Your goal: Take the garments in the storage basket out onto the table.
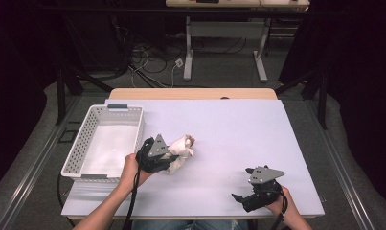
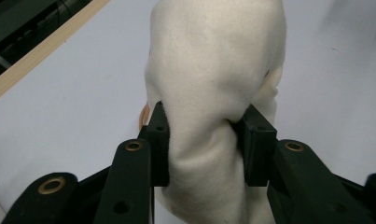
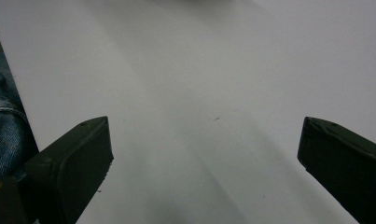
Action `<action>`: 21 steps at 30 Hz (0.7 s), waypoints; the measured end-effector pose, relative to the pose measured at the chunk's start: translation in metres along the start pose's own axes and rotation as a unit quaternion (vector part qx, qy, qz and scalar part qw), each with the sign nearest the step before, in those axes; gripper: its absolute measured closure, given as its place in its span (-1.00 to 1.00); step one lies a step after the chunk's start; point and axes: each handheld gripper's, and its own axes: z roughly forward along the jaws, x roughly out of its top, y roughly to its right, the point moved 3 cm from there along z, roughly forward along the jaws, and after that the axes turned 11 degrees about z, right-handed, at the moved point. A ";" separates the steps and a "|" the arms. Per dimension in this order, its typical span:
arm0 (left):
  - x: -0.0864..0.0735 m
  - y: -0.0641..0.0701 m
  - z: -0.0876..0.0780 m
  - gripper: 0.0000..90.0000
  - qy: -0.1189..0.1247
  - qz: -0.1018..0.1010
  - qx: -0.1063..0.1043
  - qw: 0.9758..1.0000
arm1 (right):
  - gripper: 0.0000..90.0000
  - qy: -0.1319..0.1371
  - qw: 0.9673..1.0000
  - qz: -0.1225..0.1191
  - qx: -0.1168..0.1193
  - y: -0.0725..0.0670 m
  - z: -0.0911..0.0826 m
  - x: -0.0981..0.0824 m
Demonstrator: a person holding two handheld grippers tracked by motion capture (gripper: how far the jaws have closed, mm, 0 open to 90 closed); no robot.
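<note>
Soft cream plush toy (image 2: 213, 70), fuzzy and rounded | pinched between the left gripper (image 2: 204, 144) jaws, just right of the perforated white basket (image 1: 80, 143) | right gripper (image 3: 204, 154) spread wide over bare table (image 3: 199, 70)

You see a cream, soft matt cloth bundle (image 2: 213, 70) creasing between matt black plastic jaws, on a smooth, matt white tabletop (image 1: 238, 134) with a pale wood edge; beside it, a perforated white plastic basket (image 1: 80, 143).
</note>
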 end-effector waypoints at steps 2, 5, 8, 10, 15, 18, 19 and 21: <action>0.001 0.002 0.003 0.40 -0.003 0.000 -0.004 1.000 | -0.94 -0.002 1.000 0.001 0.000 0.000 0.000 0.000; 0.002 0.007 0.009 0.40 -0.006 0.002 -0.013 1.000 | -0.94 -0.002 1.000 0.000 0.000 0.000 -0.001 0.000; 0.004 0.010 0.013 0.40 -0.008 0.005 -0.019 1.000 | -0.94 0.000 1.000 -0.002 0.000 0.000 0.000 0.000; 0.005 0.012 0.016 0.40 -0.007 0.006 -0.023 1.000 | -0.94 0.000 1.000 -0.002 0.000 0.000 0.000 0.000; 0.006 0.016 0.022 0.39 -0.015 0.007 -0.035 0.999 | -0.94 0.001 1.000 -0.001 0.000 0.000 -0.001 0.000; 0.006 0.018 0.027 0.39 -0.017 0.009 -0.036 0.999 | -0.94 0.001 1.000 -0.001 0.000 0.000 -0.001 0.000; 0.006 0.019 0.027 0.39 -0.021 0.009 -0.043 0.999 | -0.94 0.001 1.000 -0.001 0.000 0.000 -0.001 0.000; 0.005 0.020 0.030 0.38 -0.022 0.009 -0.044 0.999 | -0.94 0.001 1.000 -0.001 0.000 0.000 -0.001 0.000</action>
